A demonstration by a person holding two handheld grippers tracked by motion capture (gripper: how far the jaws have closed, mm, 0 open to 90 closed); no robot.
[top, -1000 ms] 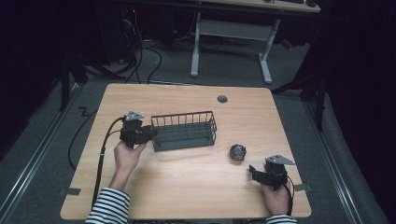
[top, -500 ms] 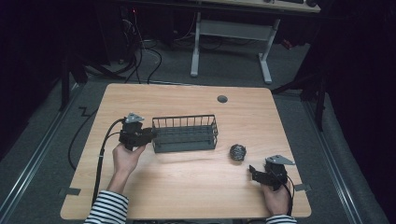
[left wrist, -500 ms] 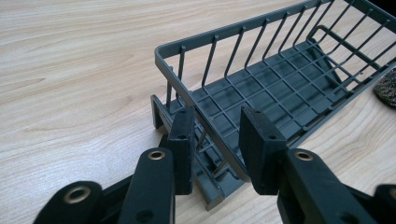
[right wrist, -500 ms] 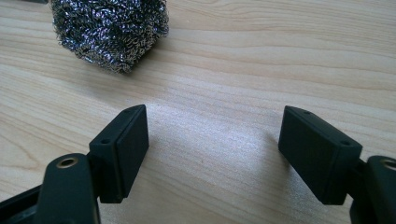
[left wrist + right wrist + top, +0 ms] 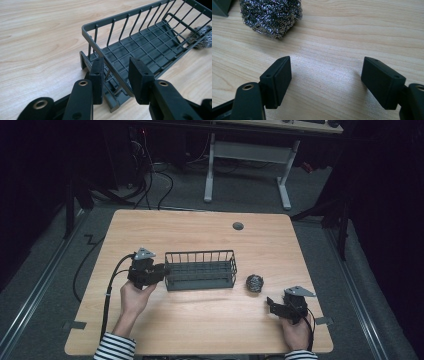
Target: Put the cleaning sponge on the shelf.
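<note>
Just left of the table's middle sits the dark wire basket point(image 5: 201, 269), and the left gripper point(image 5: 159, 272) has its near end rail pinched between its jaws, both pads closed onto the rim where the short side meets the base; that grip looks made for dragging or steadying the basket rather than lifting it, since its feet are flat on the wood. Look inside: nothing in there, only the bare grid floor. Just beside its far end, outside the wires and not touching them as far as I can tell, lies the steel wool scourer point(image 5: 254, 283). Near the table's point(image 5: 200, 330) front right corner, the right gripper point(image 5: 272, 305) rests low, jaws spread wide over bare wood, the scourer ahead of them, probably waiting to fetch it.
</note>
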